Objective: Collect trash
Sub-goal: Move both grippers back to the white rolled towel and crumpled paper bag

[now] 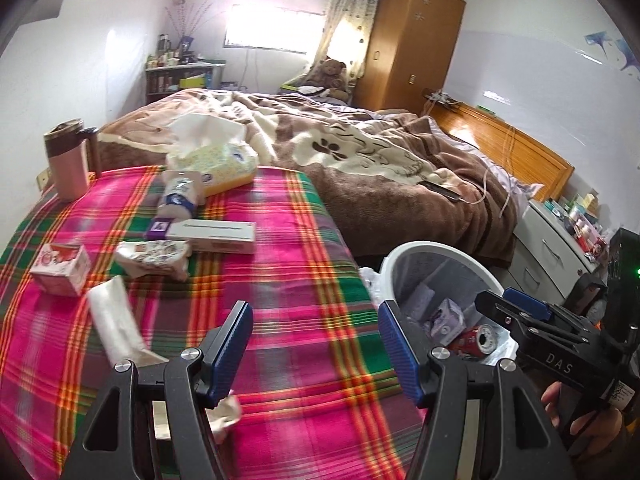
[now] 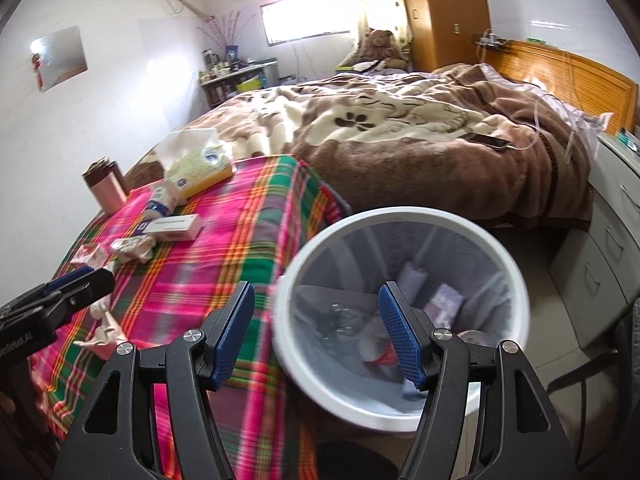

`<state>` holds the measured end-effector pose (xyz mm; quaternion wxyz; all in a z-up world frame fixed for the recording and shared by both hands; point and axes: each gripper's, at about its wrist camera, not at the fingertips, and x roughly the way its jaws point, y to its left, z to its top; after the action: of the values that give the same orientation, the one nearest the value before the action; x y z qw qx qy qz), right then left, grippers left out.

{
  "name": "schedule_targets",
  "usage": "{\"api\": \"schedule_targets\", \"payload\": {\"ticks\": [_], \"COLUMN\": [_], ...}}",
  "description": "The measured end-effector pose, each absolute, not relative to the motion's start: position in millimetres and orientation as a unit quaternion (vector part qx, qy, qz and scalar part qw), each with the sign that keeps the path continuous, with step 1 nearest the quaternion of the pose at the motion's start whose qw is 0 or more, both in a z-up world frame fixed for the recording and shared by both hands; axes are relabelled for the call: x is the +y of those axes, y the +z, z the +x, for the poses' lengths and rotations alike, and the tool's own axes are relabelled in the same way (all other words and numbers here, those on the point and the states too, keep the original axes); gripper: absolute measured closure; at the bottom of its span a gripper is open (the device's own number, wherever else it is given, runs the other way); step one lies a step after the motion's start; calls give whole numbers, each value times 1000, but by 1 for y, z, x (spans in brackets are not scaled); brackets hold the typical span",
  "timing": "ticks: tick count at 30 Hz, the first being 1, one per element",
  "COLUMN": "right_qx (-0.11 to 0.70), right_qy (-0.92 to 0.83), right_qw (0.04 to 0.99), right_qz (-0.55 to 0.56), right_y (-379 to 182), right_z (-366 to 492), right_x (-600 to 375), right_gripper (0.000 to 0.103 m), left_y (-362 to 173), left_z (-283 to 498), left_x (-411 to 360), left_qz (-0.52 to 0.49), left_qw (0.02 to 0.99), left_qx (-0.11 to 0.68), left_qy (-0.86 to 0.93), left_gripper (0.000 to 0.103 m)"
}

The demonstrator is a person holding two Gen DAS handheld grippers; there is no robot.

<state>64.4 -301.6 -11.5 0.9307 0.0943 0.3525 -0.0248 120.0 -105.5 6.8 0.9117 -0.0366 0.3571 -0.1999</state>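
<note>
On the plaid cloth the trash lies spread out; going from the left in the left wrist view, a pink mug stands upright at the far corner; a small pink and white carton sits near the left edge; a long white wrapper lies with its long side running from far left to near right; a crumpled printed packet lies beside the carton; a rolled-up wrapper with blue print points away toward the tissue box, which has a tissue sticking up; a long white box lies sideways, its long side going left to right, with a small purple box at its left end; a crumpled tissue lies close under the left gripper, whose two blue pads stand apart with nothing between them; the white trash bin stands just past the right edge of the cloth; only this view shows a red can inside it, lying on its side with its open top facing the camera, and the right gripper hanging over the bin; the right wrist view looks straight down into the trash bin instead; its pads are apart too and hold nothing; the things inside look blurry here; it also shows the left gripper over the cloth at the left edge, and a phone on the brown blanket.
</note>
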Motion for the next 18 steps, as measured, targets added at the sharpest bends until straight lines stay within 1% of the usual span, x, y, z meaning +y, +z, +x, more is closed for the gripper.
{"api": "schedule_targets", "payload": {"ticks": [18], "right_qx": [384], "right_qy": [80], "right_qw": [918], "right_qz": [53], "right_y": [-29], "right_z": [78], "right_x": [-210], "right_gripper": [37], "left_y": [-7], "left_z": [125], "left_x": [9], "left_qz": [-67], "left_qw": [923], "left_qx": [363], "left_qy": [-105], "left_gripper": [38]}}
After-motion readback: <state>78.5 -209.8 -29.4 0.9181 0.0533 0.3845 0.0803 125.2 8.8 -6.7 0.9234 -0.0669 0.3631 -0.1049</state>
